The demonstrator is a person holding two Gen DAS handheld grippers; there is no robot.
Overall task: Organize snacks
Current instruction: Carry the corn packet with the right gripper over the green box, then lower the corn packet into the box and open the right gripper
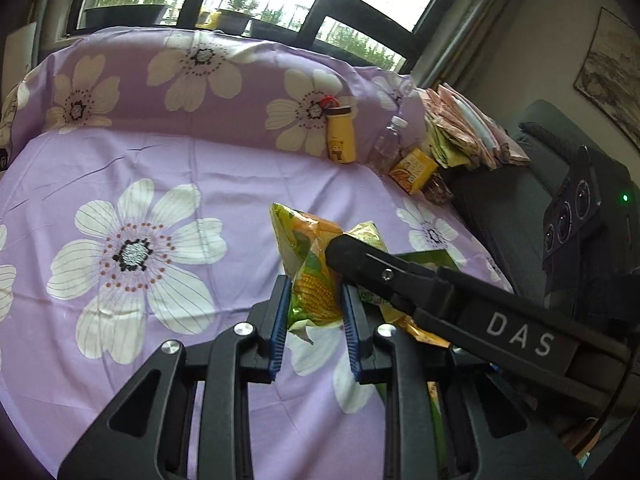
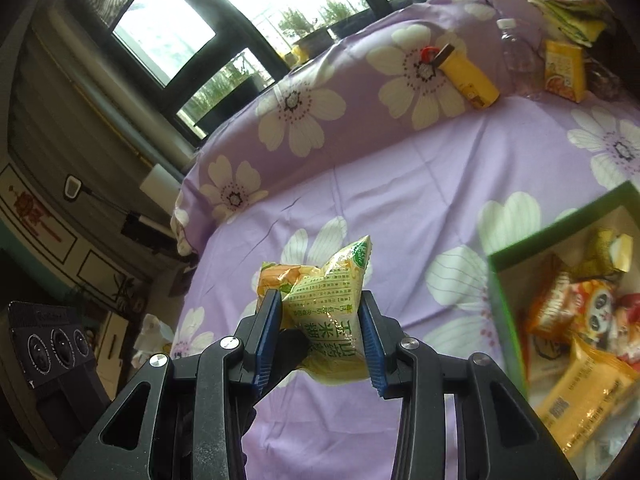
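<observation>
- While both grippers have a grip on the same corn snack bag (image 1: 316, 280), this looks to me like the handover / carry step of sorting snacks, with the bag held up above the bed (image 1: 160, 168), not lying on it.
- Closest in: the left gripper (image 1: 314, 312) has its blue-padded fingers (image 1: 278, 320) clamped on the lower end of the bag, crinkling it a bit.
- The right gripper (image 2: 320, 336) comes in from the side, and its fingers (image 2: 370, 340) are squeezed on the pale back side of the same bag, the part with printed text.
- Just off to the right in the right wrist view sits the green box (image 2: 504, 280), open, with several snack packets already in it. My guess is that's where this bag belongs.
- So the next move probably calls for one gripper to let go first, likely the left, then the other swings the bag over the box rim and drops it in. If both hold on while moving apart, the bag could tear or pop.
- Further back, against the flowered cushion: a yellow bottle (image 1: 341, 140), a clear plastic bottle (image 1: 388, 146) and an orange juice carton (image 1: 414, 170), with a pile of folded cloth behind them. Those aren't sorted yet.
</observation>
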